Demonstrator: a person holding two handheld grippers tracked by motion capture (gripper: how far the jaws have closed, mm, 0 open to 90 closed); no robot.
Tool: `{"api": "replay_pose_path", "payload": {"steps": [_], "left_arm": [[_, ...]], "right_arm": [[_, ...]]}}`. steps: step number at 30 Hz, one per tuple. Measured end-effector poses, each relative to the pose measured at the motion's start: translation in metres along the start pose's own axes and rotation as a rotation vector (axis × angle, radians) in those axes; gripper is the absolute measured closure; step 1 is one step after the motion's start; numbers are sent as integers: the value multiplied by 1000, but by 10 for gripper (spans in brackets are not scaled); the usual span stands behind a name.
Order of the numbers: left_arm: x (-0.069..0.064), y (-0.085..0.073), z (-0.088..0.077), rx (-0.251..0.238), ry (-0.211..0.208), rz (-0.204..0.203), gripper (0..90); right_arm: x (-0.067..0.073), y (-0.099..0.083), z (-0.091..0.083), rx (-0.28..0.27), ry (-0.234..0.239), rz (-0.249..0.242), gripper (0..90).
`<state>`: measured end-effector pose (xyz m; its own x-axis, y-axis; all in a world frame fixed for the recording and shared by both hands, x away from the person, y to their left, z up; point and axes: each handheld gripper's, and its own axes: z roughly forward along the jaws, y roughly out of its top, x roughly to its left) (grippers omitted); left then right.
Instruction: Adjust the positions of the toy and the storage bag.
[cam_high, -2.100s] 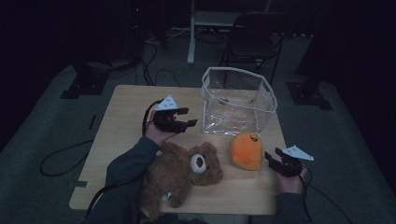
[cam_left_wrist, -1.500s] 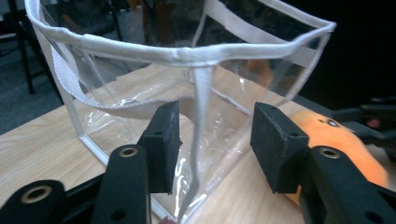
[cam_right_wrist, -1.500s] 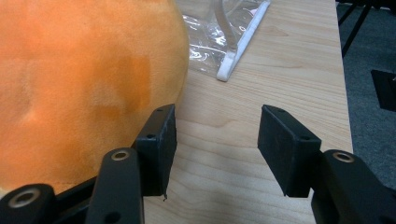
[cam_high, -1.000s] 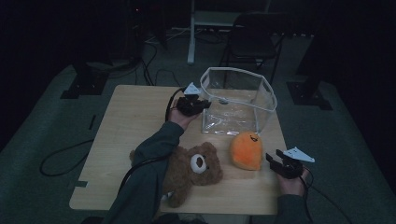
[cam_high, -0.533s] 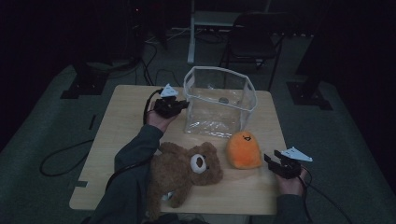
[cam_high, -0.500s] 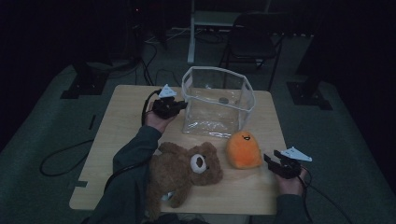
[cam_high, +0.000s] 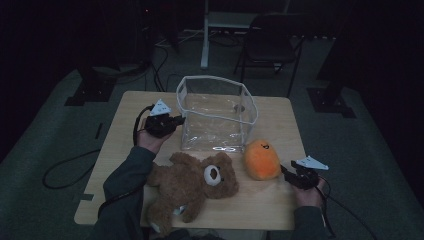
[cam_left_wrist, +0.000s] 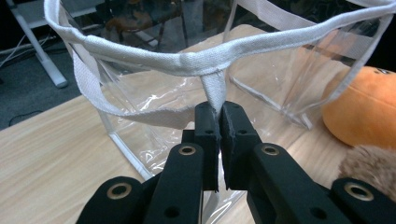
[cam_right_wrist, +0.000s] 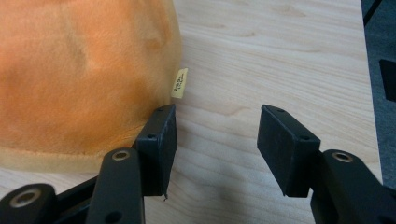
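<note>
A clear plastic bag with white fabric trim (cam_high: 217, 117) stands on the wooden table (cam_high: 120, 150). My left gripper (cam_high: 175, 121) is at the bag's left side, shut on the white trim (cam_left_wrist: 215, 91) at a corner. A brown teddy bear (cam_high: 192, 185) lies near the front edge. An orange plush toy (cam_high: 262, 160) sits to its right. My right gripper (cam_high: 286, 171) rests on the table just right of the orange plush (cam_right_wrist: 84, 70), open; one jaw lies against the plush and only bare table shows between the jaws.
A dark chair (cam_high: 270, 45) and a white stand (cam_high: 205, 35) are behind the table. Cables (cam_high: 65, 170) trail over the grey floor at the left. Bare tabletop lies left of the left gripper and at the far right corner.
The left gripper, shut on the bag's trim, has dragged the bag leftward across the table. The right gripper, the teddy bear and the orange plush have stayed put.
</note>
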<state>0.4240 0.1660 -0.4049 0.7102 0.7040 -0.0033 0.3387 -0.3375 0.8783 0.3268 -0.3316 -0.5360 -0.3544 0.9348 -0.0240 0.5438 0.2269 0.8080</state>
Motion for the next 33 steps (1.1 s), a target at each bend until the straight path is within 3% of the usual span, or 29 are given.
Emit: {"api": "replay_pose_path", "payload": {"steps": [15,22,25,27,33], "left_arm": [[4,-13,-24,0,-27,-13,851],[0,-14,-36,-10,-66,-7,644],[-3,-14,-44,-12,-74,4,586],[-5,-15,-49,-9,-83,14,554],[-10,-23,-62,20,-73,44,498]], "right_arm": [[-5,-7,5,21,-7,19,421],[-8,-6,8,36,-27,20,393],[-4,-4,14,78,-47,-6,383],[-1,-2,18,73,-44,-37,374],[-5,-3,18,84,-36,22,353]]}}
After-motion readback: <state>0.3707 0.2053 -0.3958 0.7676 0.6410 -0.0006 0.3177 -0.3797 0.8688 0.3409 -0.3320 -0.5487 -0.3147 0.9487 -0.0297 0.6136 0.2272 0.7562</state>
